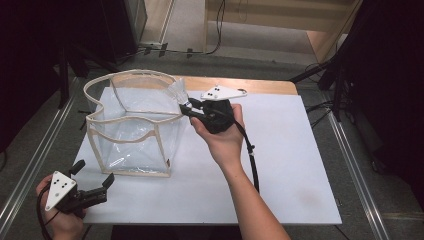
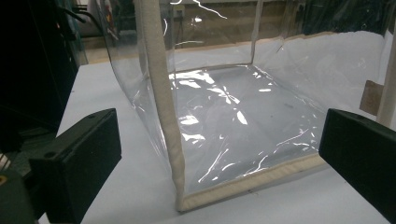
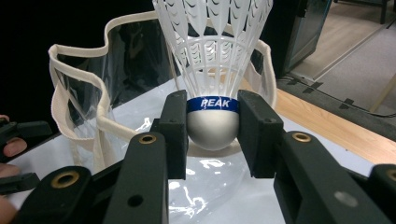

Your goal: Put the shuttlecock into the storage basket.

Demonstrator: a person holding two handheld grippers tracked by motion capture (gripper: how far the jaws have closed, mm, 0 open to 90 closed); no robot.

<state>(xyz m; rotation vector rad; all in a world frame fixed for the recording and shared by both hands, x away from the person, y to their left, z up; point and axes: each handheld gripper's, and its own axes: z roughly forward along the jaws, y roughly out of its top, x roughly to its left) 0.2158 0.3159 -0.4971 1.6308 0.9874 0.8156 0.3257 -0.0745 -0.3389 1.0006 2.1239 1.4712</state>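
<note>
So the biggest thing here is the white tabletop, with a strip of bare wood showing along its far edge. Sitting on the left half of it is a clear plastic bag with cream fabric trim around the rim and seams, standing upright and open at the top. Nothing visible inside it, far as I can tell.

The right hand reaches in from the near side and holds the right tool up at the bag's right rim, pointing left toward the opening. That tool is clamped on a shuttlecock: in the right gripper view you see both black jaws squeezing the rounded grey-white cork base from either side, right at the blue band that reads PEAK, with the white plastic skirt sticking up above them. The shuttlecock is up in the air, just over the bag's right edge.

The left hand sits at the near-left corner of the tabletop, holding the left tool with its jaws spread wide and nothing between them. In the left gripper view it's aimed at the bag's near corner seam, close to it but not touching.
</note>
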